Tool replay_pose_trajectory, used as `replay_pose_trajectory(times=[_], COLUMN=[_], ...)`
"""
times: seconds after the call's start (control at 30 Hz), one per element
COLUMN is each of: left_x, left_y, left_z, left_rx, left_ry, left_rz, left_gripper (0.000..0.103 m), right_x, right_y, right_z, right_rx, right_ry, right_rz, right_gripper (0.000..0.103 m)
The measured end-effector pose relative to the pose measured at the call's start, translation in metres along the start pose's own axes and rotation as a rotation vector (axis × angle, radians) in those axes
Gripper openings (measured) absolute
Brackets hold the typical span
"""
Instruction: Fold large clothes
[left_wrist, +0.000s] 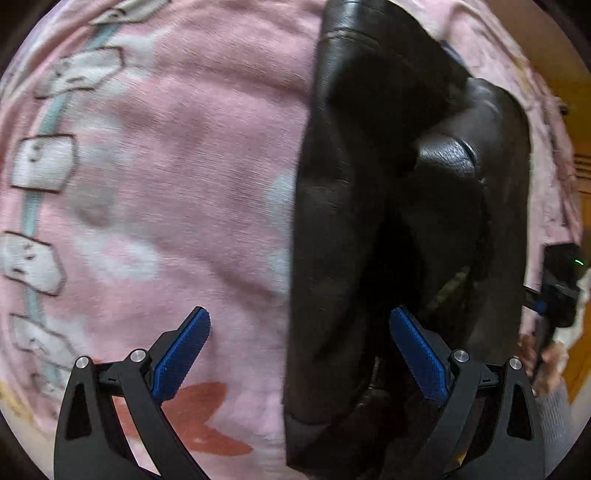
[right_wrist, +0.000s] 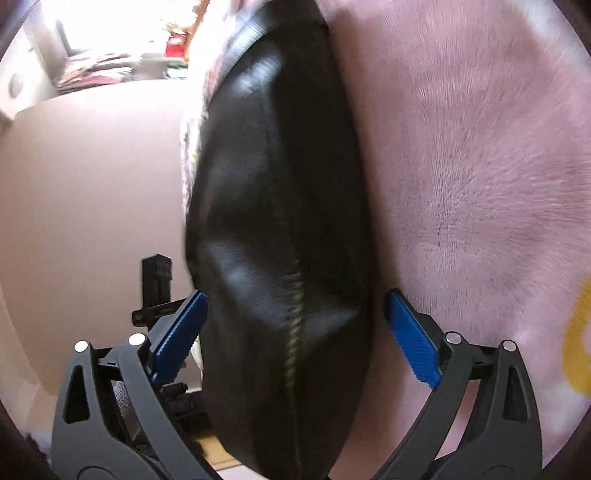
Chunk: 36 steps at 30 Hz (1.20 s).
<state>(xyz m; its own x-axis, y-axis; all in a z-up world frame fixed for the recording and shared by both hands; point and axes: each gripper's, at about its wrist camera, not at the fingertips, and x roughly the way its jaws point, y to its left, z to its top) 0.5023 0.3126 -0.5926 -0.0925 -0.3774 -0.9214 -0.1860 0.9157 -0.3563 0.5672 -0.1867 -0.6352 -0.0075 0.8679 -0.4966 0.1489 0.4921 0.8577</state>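
Left wrist view
- Garment: a black leather-like jacket (left_wrist: 388, 184) lies bunched on a pink blanket (left_wrist: 166, 166), right of centre.
- Left gripper (left_wrist: 299, 350): jaws spread wide, nothing pressed between the pads; the jacket's left edge runs between the fingers.
- Handling (judged): thick, fairly heavy, smooth and likely slippery; it should hold creases stiffly, not drape.
- Grasp point (judged): the left edge or the hem corner near the lower frame, where one layer can be pinched.
- Surroundings: printed patches on the blanket at left; the other gripper's black body at the right rim.

Right wrist view
- Garment: the jacket (right_wrist: 280, 221) bulges upward with a stitched seam (right_wrist: 293, 332) down its middle, blanket (right_wrist: 480, 166) to its right.
- Right gripper (right_wrist: 295, 328): jaws released, straddling the bulge without pressing it.
- Obstruction (judged): the bulge is too thick to pinch; the fuzzy blanket may snag with the fabric.
- Surroundings: pale floor and a small black stand (right_wrist: 157, 280) at left.
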Motion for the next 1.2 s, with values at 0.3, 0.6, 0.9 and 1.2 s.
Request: replay_pose_trajectory(times=[0.3, 0.6, 0.9, 1.2], left_x=[0.001, 0.011, 0.004, 0.02], left_y=[0.011, 0.034, 0.014, -0.045], left_z=[-0.02, -0.021, -0.023, -0.013], left_rx=[-0.001, 0.004, 0.11, 0.28], left_ry=[-0.046, -0.031, -0.012, 0.083], left_rz=[-0.252, -0.552, -0.69, -0.478], left_gripper=[0.095, 0.095, 0.095, 0.095], right_x=[-0.005, 0.005, 0.008, 0.024], right_y=[-0.01, -0.006, -0.007, 0.022], right_z=[-0.004, 0.005, 0.004, -0.005], right_rx=[0.031, 0.032, 0.02, -0.126], right_ry=[-0.026, -0.017, 0.003, -0.006], right_rz=[0.166, 0.179, 0.168, 0.089], right_gripper=[0.098, 0.098, 0.098, 0.098])
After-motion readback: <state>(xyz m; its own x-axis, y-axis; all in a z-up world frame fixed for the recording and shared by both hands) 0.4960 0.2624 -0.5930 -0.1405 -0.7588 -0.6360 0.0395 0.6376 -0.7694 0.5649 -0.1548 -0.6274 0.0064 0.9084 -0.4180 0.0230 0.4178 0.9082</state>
